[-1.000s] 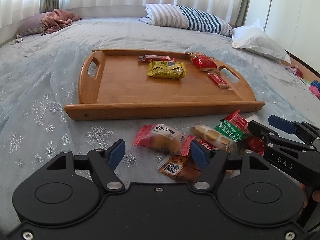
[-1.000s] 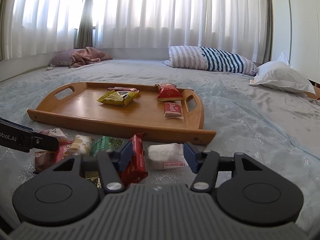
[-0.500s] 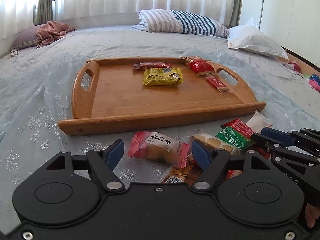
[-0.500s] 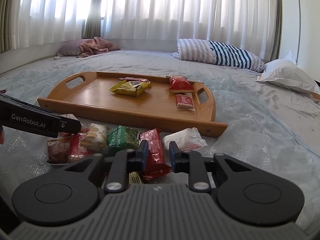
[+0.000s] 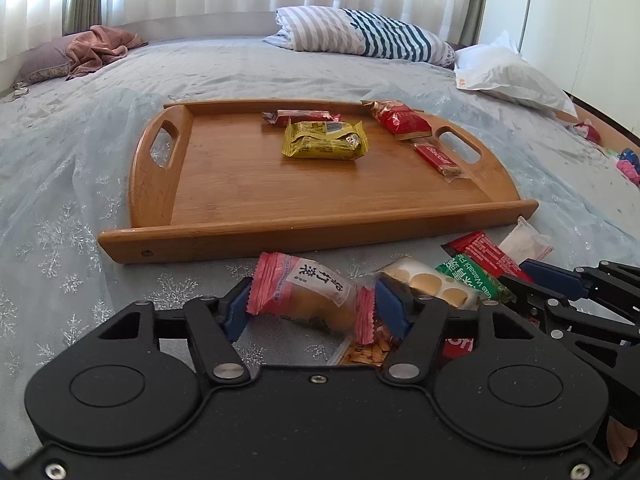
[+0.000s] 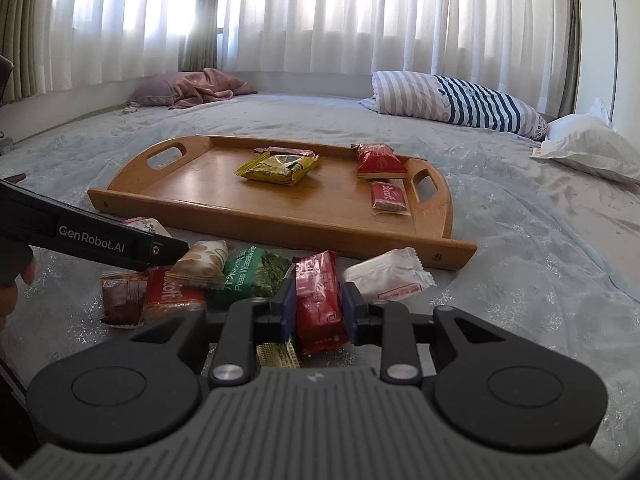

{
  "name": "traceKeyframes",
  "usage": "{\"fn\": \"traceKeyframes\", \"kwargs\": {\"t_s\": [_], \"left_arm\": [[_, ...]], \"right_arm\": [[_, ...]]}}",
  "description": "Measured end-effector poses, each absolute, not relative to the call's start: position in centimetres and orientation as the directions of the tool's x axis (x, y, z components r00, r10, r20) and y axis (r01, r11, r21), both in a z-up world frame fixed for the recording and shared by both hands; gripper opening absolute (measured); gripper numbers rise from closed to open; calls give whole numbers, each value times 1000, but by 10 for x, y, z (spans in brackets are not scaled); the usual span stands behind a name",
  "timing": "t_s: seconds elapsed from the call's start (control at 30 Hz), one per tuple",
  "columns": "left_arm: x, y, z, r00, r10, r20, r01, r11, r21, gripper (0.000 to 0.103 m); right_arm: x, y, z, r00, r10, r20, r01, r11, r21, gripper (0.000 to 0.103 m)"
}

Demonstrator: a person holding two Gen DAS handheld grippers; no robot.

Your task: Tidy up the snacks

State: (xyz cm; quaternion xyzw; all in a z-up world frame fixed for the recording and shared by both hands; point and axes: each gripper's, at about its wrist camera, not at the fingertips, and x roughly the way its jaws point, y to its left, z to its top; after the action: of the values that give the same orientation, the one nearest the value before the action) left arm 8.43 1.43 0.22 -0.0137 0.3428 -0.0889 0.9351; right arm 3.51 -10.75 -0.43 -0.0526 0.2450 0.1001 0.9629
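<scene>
A wooden tray [image 5: 248,200] [image 6: 224,184] lies on the bed and holds a yellow packet [image 5: 324,142], a red bag [image 5: 400,120], a thin red bar [image 5: 300,115] and a small red biscuit pack [image 5: 436,157]. Loose snacks lie in front of it. My left gripper [image 5: 312,308] is shut on a pink-ended cake packet [image 5: 308,292]. My right gripper [image 6: 318,308] is shut on a red snack packet [image 6: 318,300]. Beside it lie a green peas packet [image 6: 252,276], a white packet [image 6: 388,276] and a beige biscuit packet [image 6: 204,260].
A striped pillow [image 5: 360,40] and a white pillow [image 5: 508,72] lie at the far right of the bed, a pink blanket [image 5: 100,48] at the far left. A red biscuit pack [image 6: 172,296] and a brown packet [image 6: 120,300] lie left of the pile.
Both grippers moved forward and down to the snack pile. The left closed on the pink-ended packet and the right closed on the red packet.
</scene>
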Motion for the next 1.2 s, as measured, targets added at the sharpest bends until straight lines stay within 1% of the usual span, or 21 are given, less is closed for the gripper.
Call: {"fn": "traceKeyframes", "kwargs": {"t_s": [0.23, 0.27, 0.3, 0.33, 0.37, 0.4, 0.47, 0.53, 0.6, 0.63, 0.73, 0.8, 0.93, 1.2], "left_arm": [[79, 14, 12, 750, -176, -637, 146, 984, -100, 50], [78, 15, 13, 751, -175, -636, 146, 984, -99, 47], [77, 15, 14, 755, -164, -635, 139, 986, -90, 41], [77, 15, 14, 756, -161, -635, 138, 987, -85, 41], [77, 16, 14, 756, -160, -635, 137, 987, -86, 41], [77, 17, 14, 755, -159, -637, 134, 987, -87, 41], [76, 17, 12, 758, -155, -634, 132, 988, -83, 42], [74, 15, 11, 763, -147, -630, 133, 989, -70, 44], [74, 13, 10, 760, -140, -635, 135, 989, -56, 47], [75, 12, 9, 757, -134, -639, 135, 990, -48, 49], [75, 11, 8, 760, -132, -637, 135, 990, -45, 50], [76, 11, 6, 760, -132, -637, 136, 990, -42, 50], [75, 13, 10, 760, -141, -634, 131, 989, -63, 42], [73, 20, 23, 763, -159, -627, 122, 987, -102, 32]], "right_arm": [[38, -103, -6, 861, 171, -480, -230, 971, -67, 39], [39, -103, -6, 860, 172, -479, -232, 970, -68, 39], [40, -102, -6, 860, 173, -480, -234, 970, -69, 39], [40, -103, -7, 860, 173, -481, -235, 970, -70, 39], [41, -102, -7, 858, 174, -482, -237, 969, -71, 44], [43, -102, -7, 857, 174, -485, -238, 968, -74, 46], [47, -100, -10, 846, 171, -506, -243, 967, -79, 46], [48, -100, -13, 847, 171, -503, -238, 968, -73, 47], [48, -101, -12, 848, 172, -501, -237, 969, -70, 44], [48, -101, -12, 848, 176, -499, -237, 970, -61, 36], [47, -104, -9, 850, 182, -494, -228, 973, -35, 31], [45, -105, -8, 852, 185, -489, -225, 974, -24, 30], [41, -106, -3, 863, 186, -470, -219, 976, -16, 29], [36, -102, 10, 884, 180, -432, -214, 976, -31, 29]]}}
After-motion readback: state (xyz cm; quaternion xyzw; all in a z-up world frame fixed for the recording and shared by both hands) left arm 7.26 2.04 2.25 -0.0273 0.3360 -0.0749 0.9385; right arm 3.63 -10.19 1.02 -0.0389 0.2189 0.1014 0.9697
